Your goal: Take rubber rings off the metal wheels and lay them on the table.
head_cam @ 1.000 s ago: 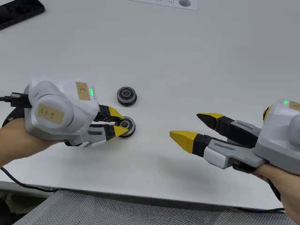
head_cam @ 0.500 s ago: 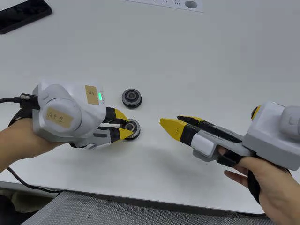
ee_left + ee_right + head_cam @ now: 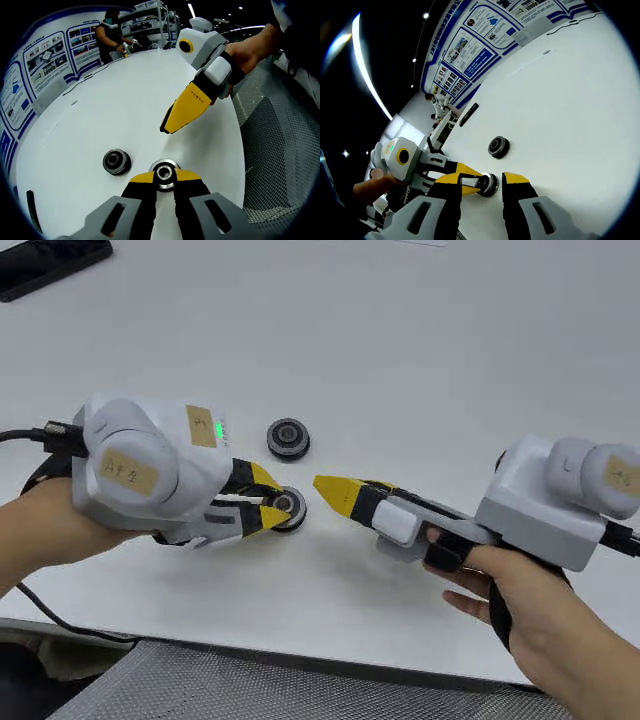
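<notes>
Head view, two wheels lying on table (image 3: 430,360), left gripper (image 3: 268,508) pinching near wheel (image 3: 291,506), loose wheel (image 3: 288,437) sitting at its 12 o'clock, right gripper (image 3: 332,494) pointing in from 3 o'clock, left gripper view, near wheel showing at 6 o'clock, right gripper view, jaws standing spread.

We log the left gripper (image 3: 272,498): pale grey shell, black jaws tipped yellow, two tan tape labels (image 3: 128,472) (handwriting unreadable), a green light (image 3: 217,428), a black cable (image 3: 30,435) at the rear. The right gripper (image 3: 335,496): same colours, one tan label (image 3: 622,473). Black strap (image 3: 497,618) across the right hand (image 3: 535,605).
</notes>
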`<state>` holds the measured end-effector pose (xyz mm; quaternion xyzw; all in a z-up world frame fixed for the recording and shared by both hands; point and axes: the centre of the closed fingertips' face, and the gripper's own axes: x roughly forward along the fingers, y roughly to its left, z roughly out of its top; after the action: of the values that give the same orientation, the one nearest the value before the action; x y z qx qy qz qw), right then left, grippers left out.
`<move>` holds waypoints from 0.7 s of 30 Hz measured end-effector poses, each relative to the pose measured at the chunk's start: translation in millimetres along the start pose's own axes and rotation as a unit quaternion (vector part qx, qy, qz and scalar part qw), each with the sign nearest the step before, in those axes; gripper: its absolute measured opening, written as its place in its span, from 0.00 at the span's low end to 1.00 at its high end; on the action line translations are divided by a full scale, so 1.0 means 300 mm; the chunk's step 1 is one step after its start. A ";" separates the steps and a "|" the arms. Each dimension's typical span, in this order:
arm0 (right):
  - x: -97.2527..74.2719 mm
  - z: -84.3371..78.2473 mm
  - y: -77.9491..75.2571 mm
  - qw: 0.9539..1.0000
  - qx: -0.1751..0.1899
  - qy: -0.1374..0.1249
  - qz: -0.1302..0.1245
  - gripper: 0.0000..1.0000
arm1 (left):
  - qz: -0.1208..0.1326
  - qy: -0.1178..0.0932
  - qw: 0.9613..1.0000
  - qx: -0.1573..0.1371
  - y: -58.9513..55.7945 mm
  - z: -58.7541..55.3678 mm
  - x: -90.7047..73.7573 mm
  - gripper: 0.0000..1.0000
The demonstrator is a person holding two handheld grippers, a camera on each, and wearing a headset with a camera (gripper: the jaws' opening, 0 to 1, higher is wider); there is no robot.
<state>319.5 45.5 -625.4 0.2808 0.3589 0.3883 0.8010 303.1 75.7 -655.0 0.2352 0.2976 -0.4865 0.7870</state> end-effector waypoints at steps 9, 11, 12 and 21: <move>0.051 -0.069 0.005 0.999 0.004 0.038 -0.007 0.32 | 0.002 -0.005 1.000 -0.002 -0.001 0.002 0.002 0.12; 0.055 -0.078 0.004 0.999 0.007 0.044 -0.008 0.31 | 0.001 -0.005 1.000 -0.002 -0.001 0.003 0.002 0.12; 0.056 -0.081 0.005 0.999 0.009 0.047 -0.007 0.31 | 0.001 -0.006 1.000 -0.002 -0.001 0.003 0.003 0.12; 0.067 -0.099 0.004 0.998 0.027 0.064 -0.003 0.30 | 0.003 -0.010 1.000 -0.002 -0.002 0.003 0.003 0.12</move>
<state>304.4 67.8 -649.0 0.2757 0.4205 0.3934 0.7697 303.1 74.3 -655.0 0.2295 0.2899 -0.4862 0.7917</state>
